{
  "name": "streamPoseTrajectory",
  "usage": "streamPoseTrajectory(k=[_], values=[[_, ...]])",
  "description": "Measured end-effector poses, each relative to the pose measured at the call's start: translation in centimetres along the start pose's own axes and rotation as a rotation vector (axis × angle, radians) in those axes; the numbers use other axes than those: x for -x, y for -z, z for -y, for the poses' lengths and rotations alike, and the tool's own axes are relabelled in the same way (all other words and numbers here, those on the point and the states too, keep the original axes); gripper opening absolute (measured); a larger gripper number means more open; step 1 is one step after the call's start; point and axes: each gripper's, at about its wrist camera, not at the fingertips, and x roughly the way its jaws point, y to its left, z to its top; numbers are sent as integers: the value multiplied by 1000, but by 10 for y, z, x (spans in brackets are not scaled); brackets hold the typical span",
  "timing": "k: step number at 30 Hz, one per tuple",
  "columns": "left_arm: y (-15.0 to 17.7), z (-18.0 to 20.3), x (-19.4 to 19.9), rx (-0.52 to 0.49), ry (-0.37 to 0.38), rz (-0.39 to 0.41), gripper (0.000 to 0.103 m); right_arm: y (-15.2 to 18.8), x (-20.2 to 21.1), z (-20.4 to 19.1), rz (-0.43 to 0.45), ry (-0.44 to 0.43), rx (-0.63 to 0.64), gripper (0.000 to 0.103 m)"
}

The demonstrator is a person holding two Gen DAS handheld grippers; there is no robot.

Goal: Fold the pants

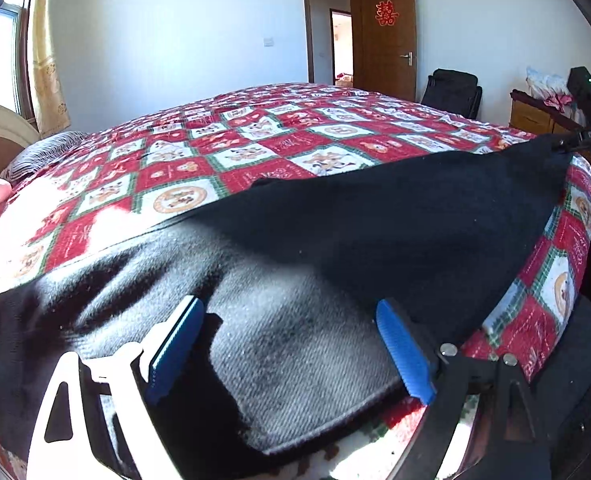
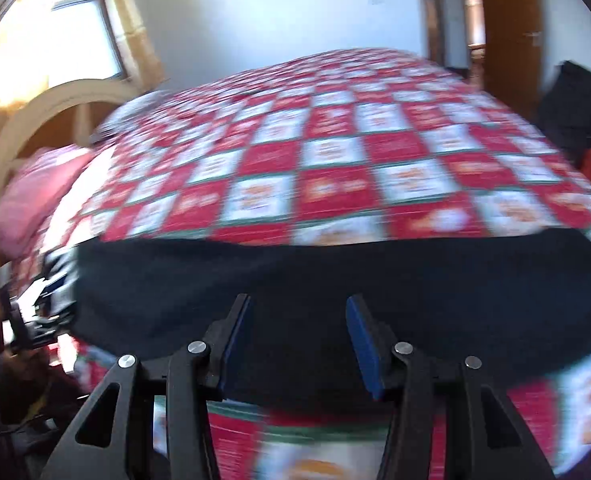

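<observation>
The left claw (image 1: 291,344) hangs with its blue pads spread apart over the near end of the black pants (image 1: 335,232), gripping nothing. The right claw (image 2: 297,344) is likewise apart, low over the dark cloth; its view is motion-blurred. The pants lie along the near edge of the bed, on the red checked quilt (image 1: 223,148). To fold well, each claw should probably pinch an edge of the cloth only, not the quilt beneath, then lift both ends level so the layers meet squarely.
</observation>
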Motion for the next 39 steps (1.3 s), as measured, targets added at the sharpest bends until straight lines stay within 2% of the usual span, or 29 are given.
streamPoseTrajectory(k=[4,5,6,8,10,14,17,19,21,22,23,25,27,29,32,34,36,39], values=[[9,-1,5,-15,-1,8,96,20,-51,-75,-103,-140,146,50],[10,-3,6,-8,3,10,96,29,-66,-87,-162,-154,167,50],[12,-3,8,-5,4,8,96,38,-76,-97,-200,-128,199,51],[10,-1,12,-16,-8,3,96,49,-74,-117,-185,-47,323,51],[6,1,16,-11,0,12,96,48,-68,-124,-178,-34,343,51],[-3,0,21,8,-10,57,99,35,-59,-142,-58,-82,343,51],[-2,-3,18,6,-51,44,100,27,-72,-170,-26,-175,371,51],[1,-11,17,32,-65,32,100,28,-87,-189,-39,-212,395,53],[2,-23,19,55,-100,32,100,31,-108,-205,-96,-243,426,53],[2,-30,21,67,-120,34,100,36,-119,-210,-135,-236,437,53],[3,-37,22,75,-146,32,100,40,-125,-212,-133,-211,449,53],[6,-55,21,113,-179,6,102,39,-124,-214,-125,-208,449,54],[12,-73,20,169,-182,-14,102,33,-118,-215,-142,-220,449,54],[19,-83,25,207,-161,6,103,17,-110,-214,-123,-265,419,54],[22,-85,31,172,-176,30,103,-21,-115,-216,-109,-317,324,54],[23,-87,31,150,-196,34,103,-46,-129,-217,-104,-319,260,54],[24,-93,32,163,-179,44,103,-69,-153,-219,-113,-304,203,54],[23,-94,36,151,-182,58,103,-91,-195,-227,-205,-361,136,54]])
